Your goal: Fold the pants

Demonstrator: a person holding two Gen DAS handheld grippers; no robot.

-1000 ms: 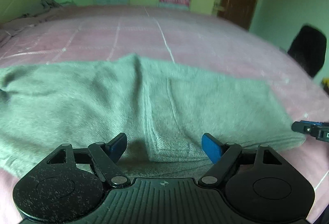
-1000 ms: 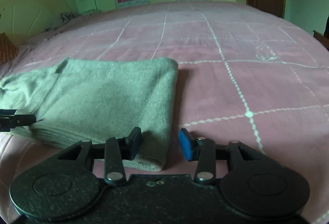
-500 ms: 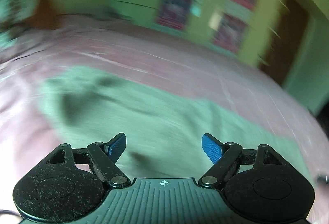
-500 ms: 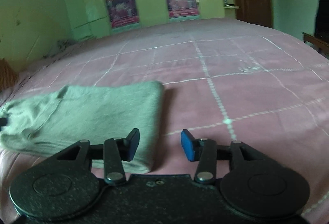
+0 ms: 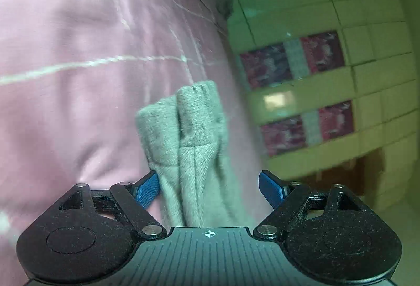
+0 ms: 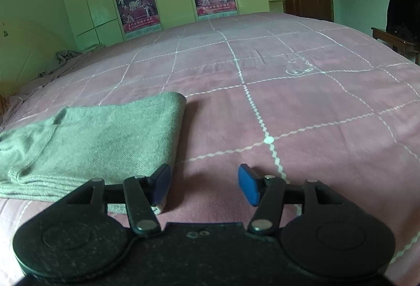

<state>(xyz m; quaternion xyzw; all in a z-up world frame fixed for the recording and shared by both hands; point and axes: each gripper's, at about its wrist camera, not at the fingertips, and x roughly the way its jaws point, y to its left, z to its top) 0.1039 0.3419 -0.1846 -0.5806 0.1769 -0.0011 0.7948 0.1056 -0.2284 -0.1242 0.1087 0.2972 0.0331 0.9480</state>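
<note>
At lower left of the right wrist view, the folded grey-green pants [image 6: 86, 144] are seen flat on the pink checked bedspread [image 6: 302, 107], long axis running leftward out of frame. The right gripper [image 6: 204, 187] is opening, its jaws now off the corner they enclosed a second ago, so that fold appears finished. The left gripper [image 5: 210, 190], since rolled sideways, is held wide around the bunched pants end, unclamped.

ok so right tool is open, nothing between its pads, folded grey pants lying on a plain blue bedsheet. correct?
Not quite: the sheet is wrong. The right wrist view shows the folded grey pants lying on a pink bedsheet with a white grid pattern, not plain blue. The rest holds: the right tool is opening, with nothing between its pads, and the pants' edge sits just beside its left pad.
</note>
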